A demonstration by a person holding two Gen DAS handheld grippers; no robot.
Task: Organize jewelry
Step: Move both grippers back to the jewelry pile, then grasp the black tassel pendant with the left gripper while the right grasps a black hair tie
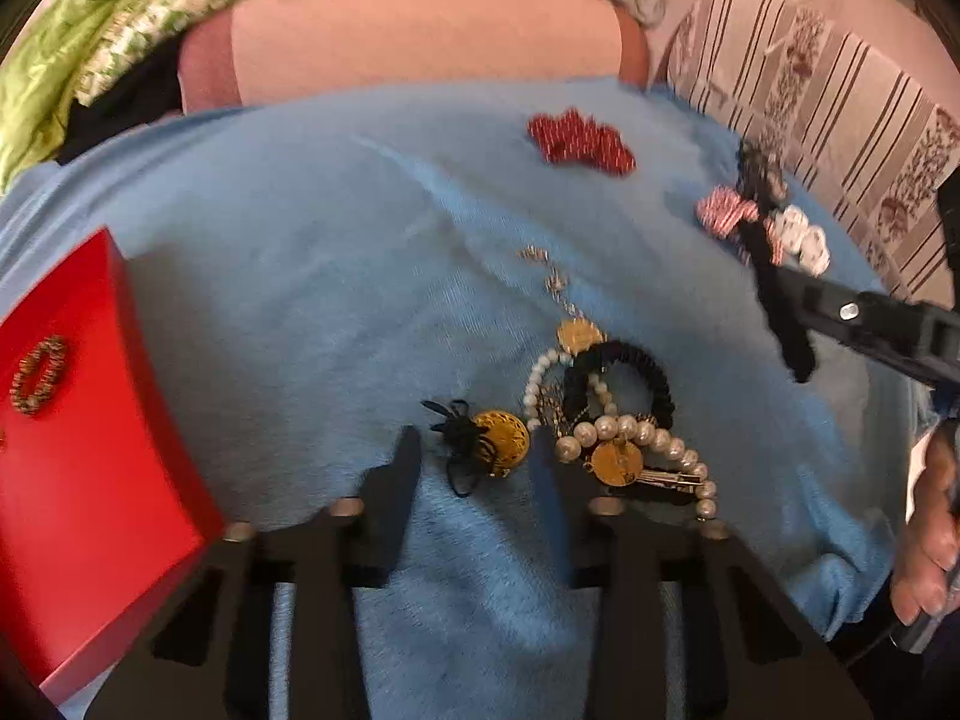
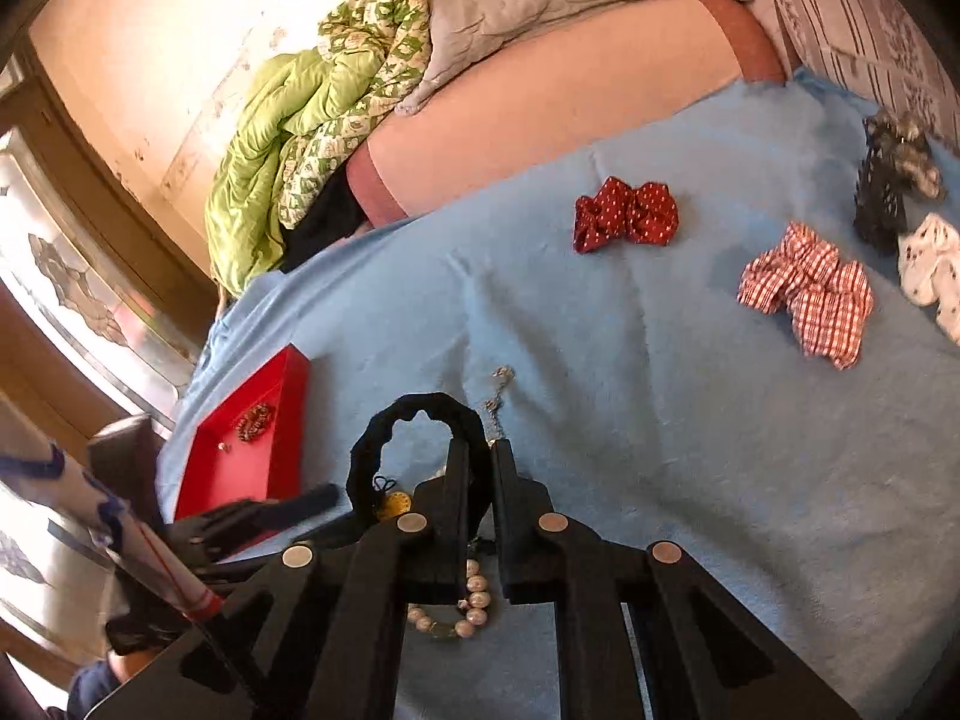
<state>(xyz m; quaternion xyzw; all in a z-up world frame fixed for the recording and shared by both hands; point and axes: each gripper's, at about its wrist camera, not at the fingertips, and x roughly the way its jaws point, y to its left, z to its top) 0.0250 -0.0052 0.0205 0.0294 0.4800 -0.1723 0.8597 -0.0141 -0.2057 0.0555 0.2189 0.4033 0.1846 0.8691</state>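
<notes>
On the blue blanket [image 1: 300, 300] lies a tangle of jewelry: a pearl string [image 1: 636, 432], gold coin pendants [image 1: 579, 333] on a chain, and a black fabric band [image 1: 618, 384]. My left gripper [image 1: 474, 450] is open around a gold filigree ball [image 1: 501, 444] on a black cord, and a gap shows at the left finger. My right gripper [image 2: 480, 450] is shut on another black fabric band [image 2: 414, 414], lifted above the pearl string [image 2: 474, 600]. The open red box [image 1: 90, 450] at the left holds a beaded bracelet [image 1: 39, 375].
Farther back on the blanket lie a red dotted scrunchie [image 2: 624, 216], a red checked one [image 2: 804, 294], a dark one [image 2: 882, 204] and a white one [image 2: 930, 264]. A green quilt [image 2: 282, 180] is heaped beyond. A person's hand [image 1: 924, 540] holds the right gripper.
</notes>
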